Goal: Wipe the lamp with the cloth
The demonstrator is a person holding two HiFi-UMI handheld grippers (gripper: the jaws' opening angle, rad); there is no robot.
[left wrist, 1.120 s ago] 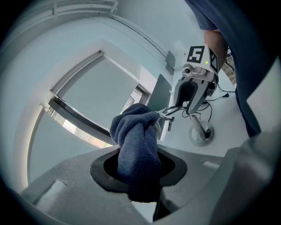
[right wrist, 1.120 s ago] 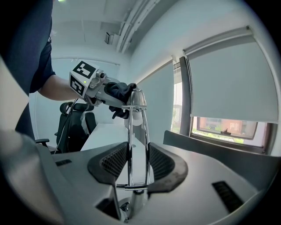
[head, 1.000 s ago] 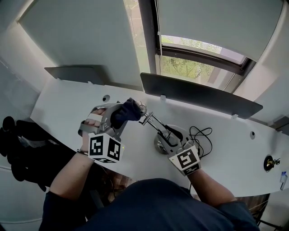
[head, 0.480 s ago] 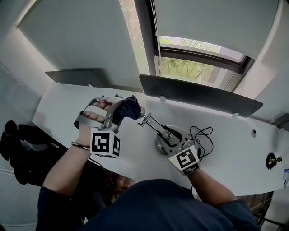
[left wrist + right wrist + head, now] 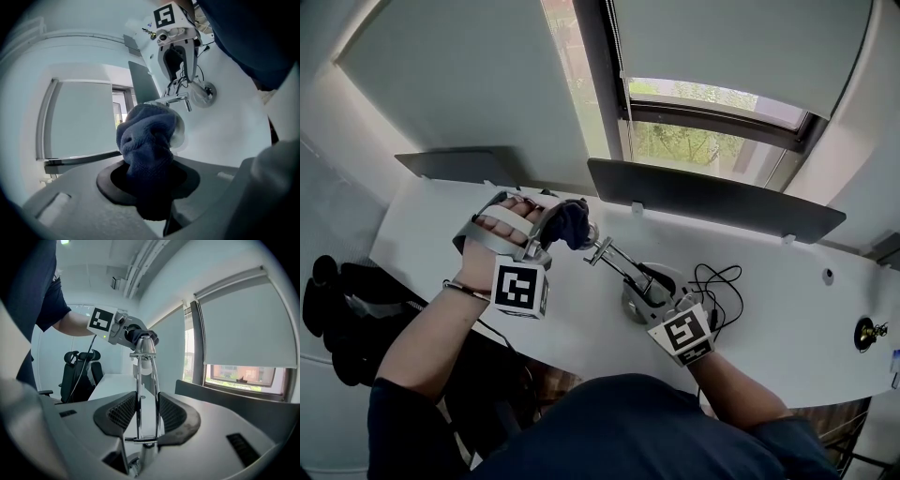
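Observation:
A dark blue cloth (image 5: 568,223) is bunched in my left gripper (image 5: 555,230), which is shut on it. The cloth presses against the lamp head (image 5: 593,232) from the left. In the left gripper view the cloth (image 5: 147,140) covers most of the pale lamp head (image 5: 181,132). The chrome lamp arm (image 5: 623,264) slopes down to a round base (image 5: 636,304) on the white desk (image 5: 441,225). My right gripper (image 5: 654,289) is shut on that arm low down. Its two thin rods (image 5: 146,394) lie between the pads of my right gripper (image 5: 146,420). The lamp head (image 5: 145,347) stands beyond, against the cloth (image 5: 140,336).
A black cable (image 5: 718,281) lies coiled right of the lamp base. Dark divider panels (image 5: 712,199) (image 5: 459,161) stand along the desk's far edge, below a window. A black office chair (image 5: 328,309) stands off the desk's left end. A small fitting (image 5: 862,333) sits at the far right.
My left gripper has rolled about its own axis and shifted slightly toward the desk's far edge, keeping the cloth on the lamp head. The right gripper and the lamp arm have stayed put.

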